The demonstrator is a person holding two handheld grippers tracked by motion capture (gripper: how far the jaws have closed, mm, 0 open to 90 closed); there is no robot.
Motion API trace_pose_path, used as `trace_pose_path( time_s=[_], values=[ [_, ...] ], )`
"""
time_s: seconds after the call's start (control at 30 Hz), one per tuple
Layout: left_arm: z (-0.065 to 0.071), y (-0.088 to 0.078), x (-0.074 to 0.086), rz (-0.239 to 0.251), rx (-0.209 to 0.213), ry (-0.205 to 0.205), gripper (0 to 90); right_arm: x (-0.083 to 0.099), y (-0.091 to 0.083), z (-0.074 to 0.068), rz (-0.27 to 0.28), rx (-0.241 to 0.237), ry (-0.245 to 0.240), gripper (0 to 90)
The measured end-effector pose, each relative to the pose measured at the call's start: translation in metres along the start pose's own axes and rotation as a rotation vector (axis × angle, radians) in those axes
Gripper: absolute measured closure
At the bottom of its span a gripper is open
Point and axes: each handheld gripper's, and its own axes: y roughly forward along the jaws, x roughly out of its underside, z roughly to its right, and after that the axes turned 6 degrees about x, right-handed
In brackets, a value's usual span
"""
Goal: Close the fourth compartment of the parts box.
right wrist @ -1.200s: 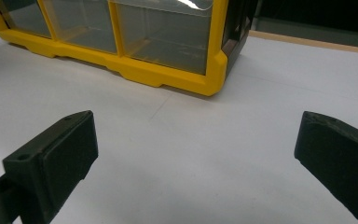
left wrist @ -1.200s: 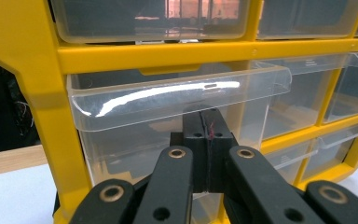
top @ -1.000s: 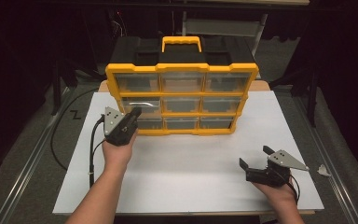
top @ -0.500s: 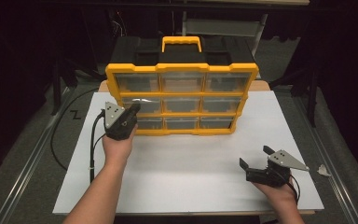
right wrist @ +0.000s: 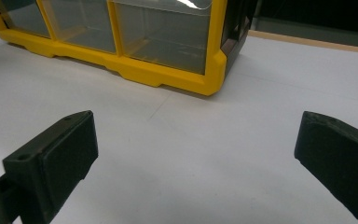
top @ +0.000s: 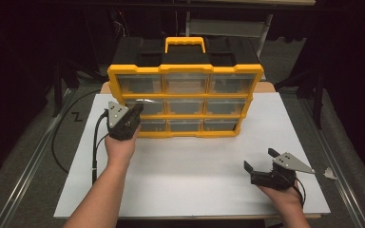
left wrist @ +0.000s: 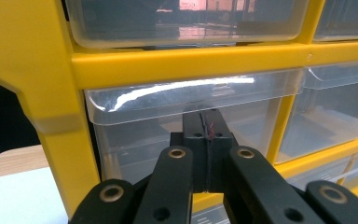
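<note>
- Yellow drawer organiser (top: 185, 102) upright at the far middle of the white worktop (top: 195, 171), handle on top, nine clear drawers in three rows of three.
- Left tool (top: 132, 113) raised to the organiser's left column, jaws pressed together, tips at the front of the middle-left drawer (left wrist: 191, 116).
- From the left tool view: closed tips (left wrist: 207, 140) tucked just beneath that drawer's clear pull lip, pad against pad with nothing clamped between; actual contact with the drawer front hard to confirm.
- Middle-left drawer apparently pulled forward slightly, its lip catching the light ahead of the yellow frame; well short of fully open. Extent hard to judge.
- Remaining drawers flush with the frame and, so far as the clear fronts allow, empty.
- Right tool (top: 261, 172) resting low on the worktop at the near right, well apart from the organiser, jaws spread wide, nothing between them.
- From the right tool view: open pads (right wrist: 60, 154) either side of bare worktop, organiser's lower right corner (right wrist: 209, 74) farther off.
- Judged progress: early stage, approach made and lip hooked, opening barely begun.
- Judged remainder: drawing the drawer outward by its lip, then whatever follows at the opened drawer; right tool idle so far, possibly needed to steady the case against sliding.
</note>
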Motion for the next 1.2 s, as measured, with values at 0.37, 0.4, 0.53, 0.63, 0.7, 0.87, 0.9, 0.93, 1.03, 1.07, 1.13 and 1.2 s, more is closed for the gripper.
trace_pose_path(
  time_s=[0.37,0.4,0.53,0.63,0.7,0.87,0.9,0.93,1.03,1.07,1.13,1.2],
  values=[
    [0.004,-0.016,0.002,-0.004,0.022,0.004,89.8,0.000,0.000,0.000,0.000,-0.001,0.002,0.7],
    [0.004,-0.018,0.002,-0.002,0.024,0.004,89.8,0.000,0.000,0.000,0.001,0.000,0.002,0.7],
    [0.005,-0.029,0.008,0.001,0.035,0.005,89.8,0.000,-0.001,0.000,0.002,0.000,0.002,0.7],
    [0.005,-0.038,0.013,0.003,0.041,0.003,89.8,0.000,-0.001,0.000,0.002,0.000,0.003,0.7],
    [0.004,-0.045,0.018,-0.004,0.043,0.011,89.8,0.000,-0.001,0.000,0.003,-0.001,0.005,0.7],
    [0.001,-0.062,0.034,-0.006,0.054,0.001,89.8,0.000,-0.002,0.001,0.007,0.000,0.007,0.7],
    [0.000,-0.066,0.037,-0.008,0.056,-0.002,89.7,0.000,-0.002,0.000,0.007,-0.001,0.007,0.7],
    [-0.002,-0.070,0.042,-0.011,0.057,-0.005,89.7,0.000,-0.002,0.000,0.007,-0.001,0.007,0.7],
    [-0.005,-0.078,0.052,-0.025,0.059,-0.008,89.7,0.000,-0.001,0.000,0.006,-0.003,0.006,0.7],
    [-0.005,-0.081,0.055,-0.033,0.059,-0.004,89.7,0.000,-0.001,-0.001,0.004,-0.004,0.002,0.7],
    [-0.005,-0.084,0.059,-0.039,0.065,-0.002,89.7,0.000,0.000,-0.002,0.001,-0.008,0.001,0.7],
    [-0.004,-0.088,0.062,-0.045,0.076,0.001,89.7,0.000,0.000,-0.002,0.002,-0.008,-0.001,0.7]
  ],
)
